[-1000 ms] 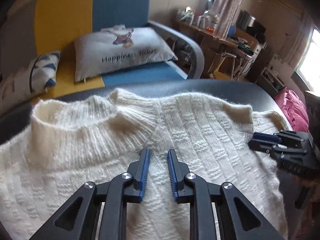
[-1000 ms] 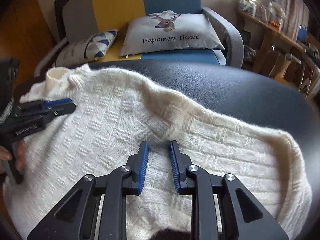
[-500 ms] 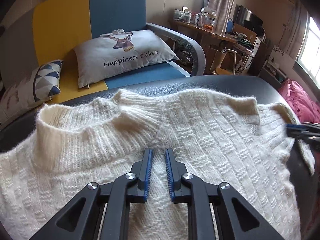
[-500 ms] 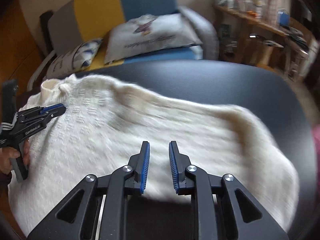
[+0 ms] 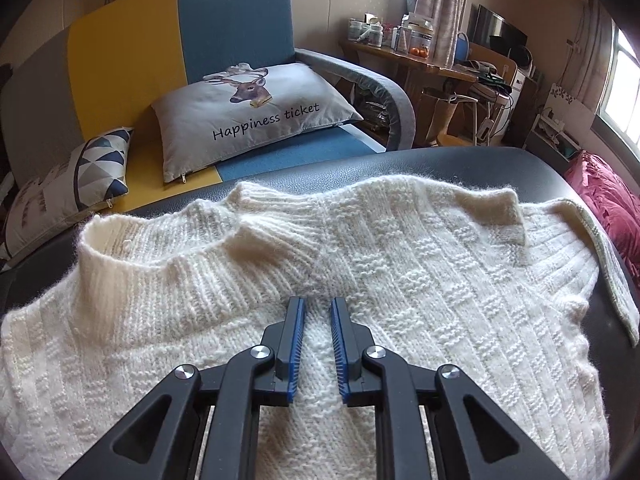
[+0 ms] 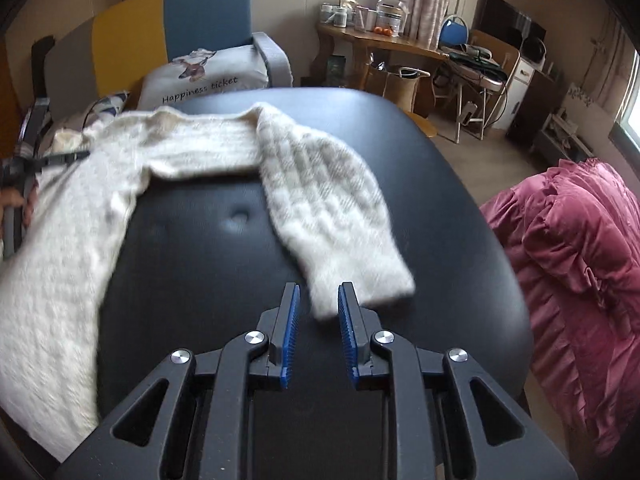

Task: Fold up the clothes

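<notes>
Sweater (image 5: 400, 280) lies on worktop (image 6: 460, 208), collar left, one sleeve (image 6: 328, 200) stretched right; sofa (image 5: 224, 32) behind; bedding (image 6: 580, 260), probably, right.

The left wrist view looks steeply down, close over the sweater (image 5: 400, 272), toward the sofa (image 5: 200, 40) at upper left of the frame. The right wrist view sits farther back over the table (image 6: 440, 184), facing the same way. Both share sweater, pillow (image 6: 208, 80), desk (image 5: 416, 60) and red bedding (image 6: 568, 264).
</notes>
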`<control>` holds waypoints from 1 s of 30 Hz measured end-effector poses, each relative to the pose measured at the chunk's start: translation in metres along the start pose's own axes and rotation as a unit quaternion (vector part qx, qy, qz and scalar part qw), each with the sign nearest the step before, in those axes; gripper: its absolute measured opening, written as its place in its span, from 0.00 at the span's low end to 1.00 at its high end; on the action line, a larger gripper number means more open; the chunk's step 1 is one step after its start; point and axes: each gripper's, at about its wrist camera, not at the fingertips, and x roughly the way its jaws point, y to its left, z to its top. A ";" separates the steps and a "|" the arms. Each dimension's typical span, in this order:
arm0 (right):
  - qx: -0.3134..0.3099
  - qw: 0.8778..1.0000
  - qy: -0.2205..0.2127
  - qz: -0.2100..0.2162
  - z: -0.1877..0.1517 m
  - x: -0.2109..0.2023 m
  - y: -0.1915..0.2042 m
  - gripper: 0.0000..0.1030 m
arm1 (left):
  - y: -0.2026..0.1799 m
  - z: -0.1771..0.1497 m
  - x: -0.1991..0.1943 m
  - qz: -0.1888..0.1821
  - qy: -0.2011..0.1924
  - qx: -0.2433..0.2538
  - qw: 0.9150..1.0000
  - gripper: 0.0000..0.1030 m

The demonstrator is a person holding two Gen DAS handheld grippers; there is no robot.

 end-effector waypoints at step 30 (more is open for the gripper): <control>-0.070 0.994 -0.015 -0.079 0.055 0.010 -0.011 0.07 | 0.000 -0.001 0.000 0.004 -0.007 0.002 1.000 0.15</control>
